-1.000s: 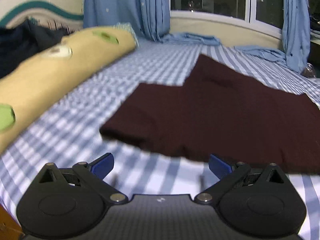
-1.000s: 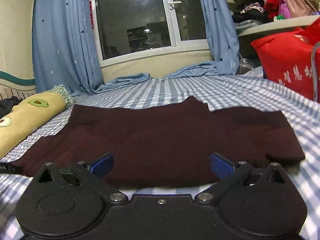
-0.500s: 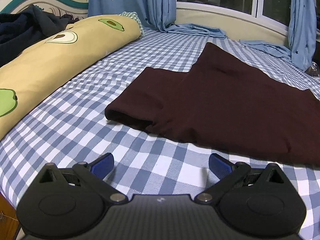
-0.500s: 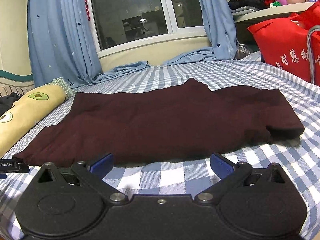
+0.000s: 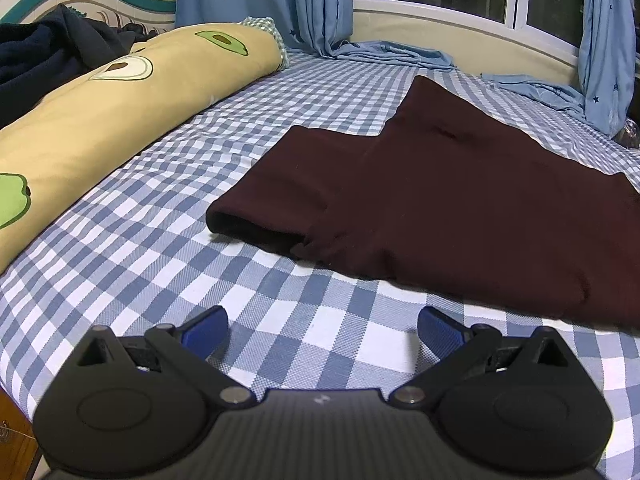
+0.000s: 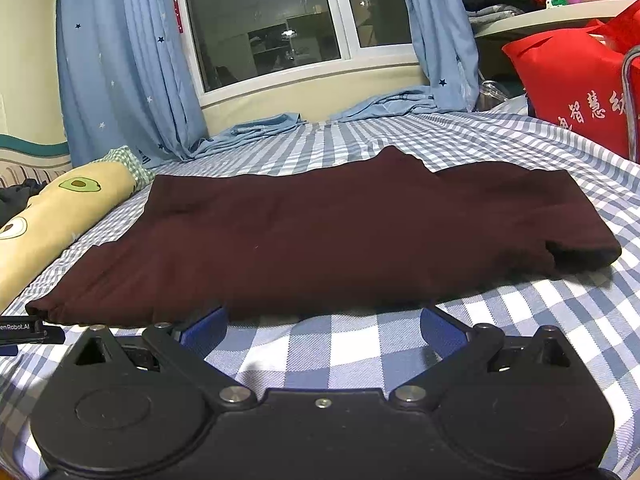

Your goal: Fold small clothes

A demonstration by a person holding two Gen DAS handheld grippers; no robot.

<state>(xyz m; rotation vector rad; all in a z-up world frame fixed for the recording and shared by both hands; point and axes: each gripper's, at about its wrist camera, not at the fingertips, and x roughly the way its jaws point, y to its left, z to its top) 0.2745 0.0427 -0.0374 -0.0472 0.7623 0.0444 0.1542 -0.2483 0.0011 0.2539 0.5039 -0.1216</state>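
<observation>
A dark maroon short-sleeved shirt lies flat on the blue-and-white checked bed sheet, its near sleeve end facing my left gripper. My left gripper is open over bare sheet, a short way in front of that sleeve and the shirt's near edge. In the right wrist view the same shirt spreads across the bed, one sleeve at the right. My right gripper is open just short of the shirt's near edge, nothing between its blue fingers.
A long yellow avocado-print bolster lies along the left side with dark clothes behind it. Blue curtains and a window close off the far side. A red bag stands at the right. The left gripper's tip shows at the left edge.
Both grippers have drawn back toward the near edge of the bed, so more checked sheet shows between each of them and the shirt. The shirt has not moved.
</observation>
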